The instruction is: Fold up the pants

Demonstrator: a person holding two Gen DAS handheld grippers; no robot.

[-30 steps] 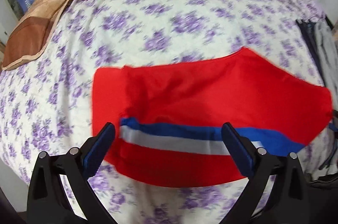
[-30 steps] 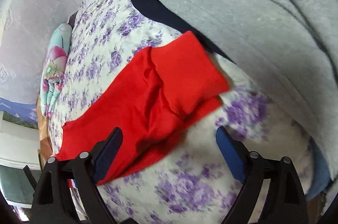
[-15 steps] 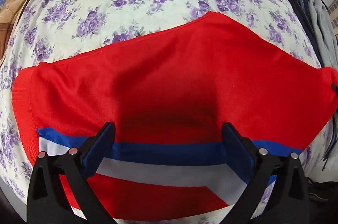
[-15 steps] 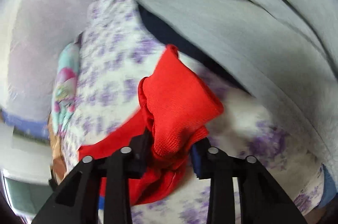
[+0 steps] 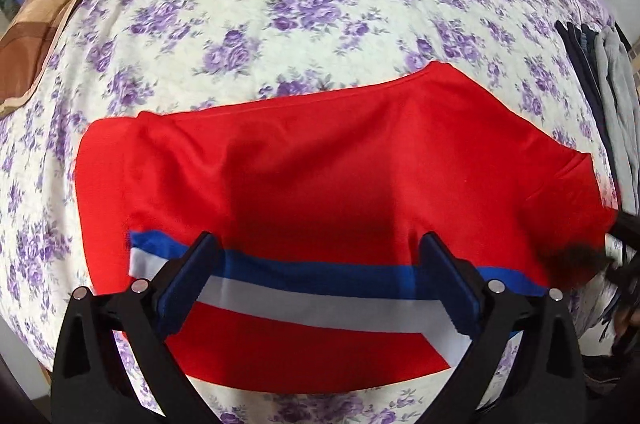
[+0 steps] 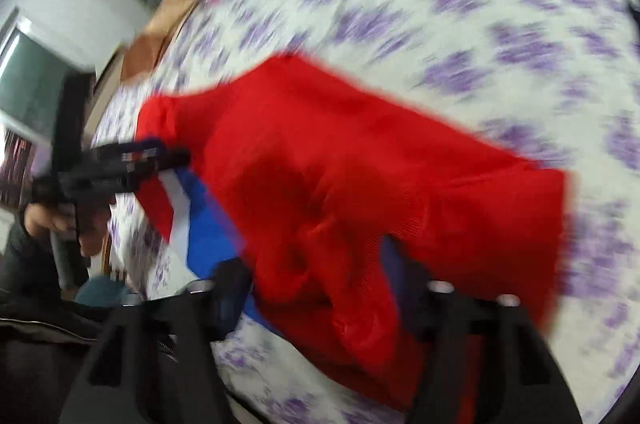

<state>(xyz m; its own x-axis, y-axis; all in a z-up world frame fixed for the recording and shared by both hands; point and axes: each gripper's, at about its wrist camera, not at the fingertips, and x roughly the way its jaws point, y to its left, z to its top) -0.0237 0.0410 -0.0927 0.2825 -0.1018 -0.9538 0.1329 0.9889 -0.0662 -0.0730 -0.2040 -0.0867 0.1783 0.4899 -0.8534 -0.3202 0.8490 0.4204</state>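
Right jaws were clamped on the cuff end of the red pants (image 6: pixel 360 159), left gripper (image 5: pixel 320 288) gaping over the stripe; pants lay across the bed (image 5: pixel 280 11), soft and floppy, best grabbed at hems.

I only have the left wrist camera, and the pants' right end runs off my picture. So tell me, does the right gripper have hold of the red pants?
Observer: Yes. In the right wrist view, the right gripper pinches a puckered bunch of the red pants.
Operator: Is that end flat on the bed?
Observer: No. It looks raised above the floral bedsheet, though the picture is blurred.
Operator: Where does my left gripper sit from that side?
Observer: The left gripper is at the far, striped end of the pants. I cannot tell whether it touches them.
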